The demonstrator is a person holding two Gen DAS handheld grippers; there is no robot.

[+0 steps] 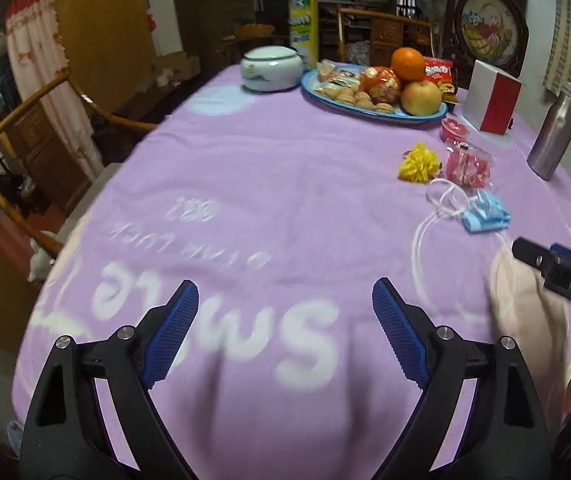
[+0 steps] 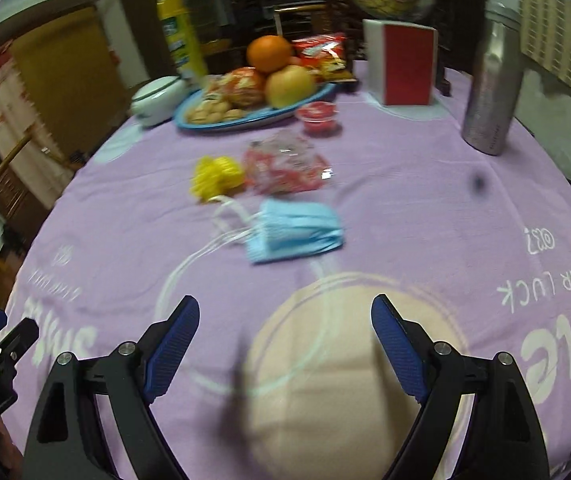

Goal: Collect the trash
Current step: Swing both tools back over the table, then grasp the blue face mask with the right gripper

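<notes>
Both grippers, left gripper [image 1: 285, 332] and right gripper [image 2: 285, 344], jaws spread, empty. Approach crumpled blue paper face mask [image 2: 295, 228] mid-worktop square-on (straps trail toward the left edge).

— The tablecloth [image 1: 285, 184]?
— Lilac, printed with white lettering and a cream disc.

— The litter on it?
— A pale blue face mask [image 2: 297, 230] with white loops, a yellow ribbon bow [image 2: 217, 176], a clear wrapper [image 2: 285, 166] showing red, a red jelly cup [image 2: 319, 118].

— Further back?
— A blue platter [image 2: 189, 120]; an orange [image 2: 269, 54]; a yellow-and-green canister [image 1: 303, 12]; a red-and-white box [image 2: 403, 64]; a silver flask [image 2: 491, 88].

— The grippers?
— Black, blue ribbed pads [image 1: 171, 336].
</notes>
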